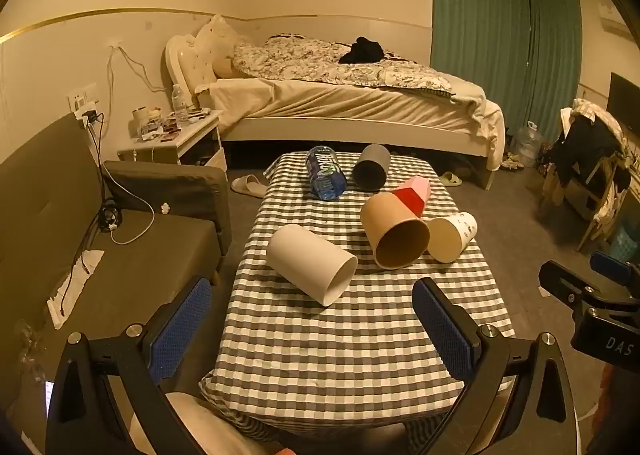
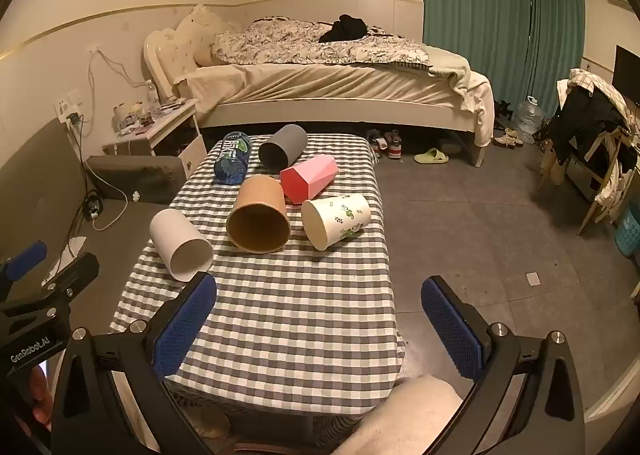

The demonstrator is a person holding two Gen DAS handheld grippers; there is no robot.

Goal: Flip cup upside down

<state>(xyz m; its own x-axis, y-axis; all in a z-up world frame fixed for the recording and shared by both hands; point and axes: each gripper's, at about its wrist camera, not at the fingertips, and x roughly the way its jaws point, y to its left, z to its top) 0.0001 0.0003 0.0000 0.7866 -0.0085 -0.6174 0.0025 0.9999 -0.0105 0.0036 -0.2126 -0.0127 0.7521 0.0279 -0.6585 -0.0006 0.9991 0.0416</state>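
Several cups lie on their sides on a checkered table (image 1: 320, 355) (image 2: 288, 335): a white cup (image 1: 312, 263) (image 2: 180, 245), a brown cup (image 1: 394, 231) (image 2: 260, 213), a white cup with green print (image 1: 454, 235) (image 2: 336, 219), a pink faceted cup (image 1: 414, 193) (image 2: 310, 177) and a grey cup (image 1: 372, 167) (image 2: 282, 151). My left gripper (image 1: 316, 331) is open and empty, above the table's near end, short of the white cup. My right gripper (image 2: 320, 327) is open and empty, over the table's near right part.
A blue water bottle (image 1: 325, 174) (image 2: 233, 159) lies at the table's far end. A dark sofa (image 1: 120, 255) stands left, with a nightstand (image 1: 176, 135) and a bed (image 1: 352, 95) behind. A chair with clothes (image 2: 592, 143) stands far right. Slippers lie on the floor.
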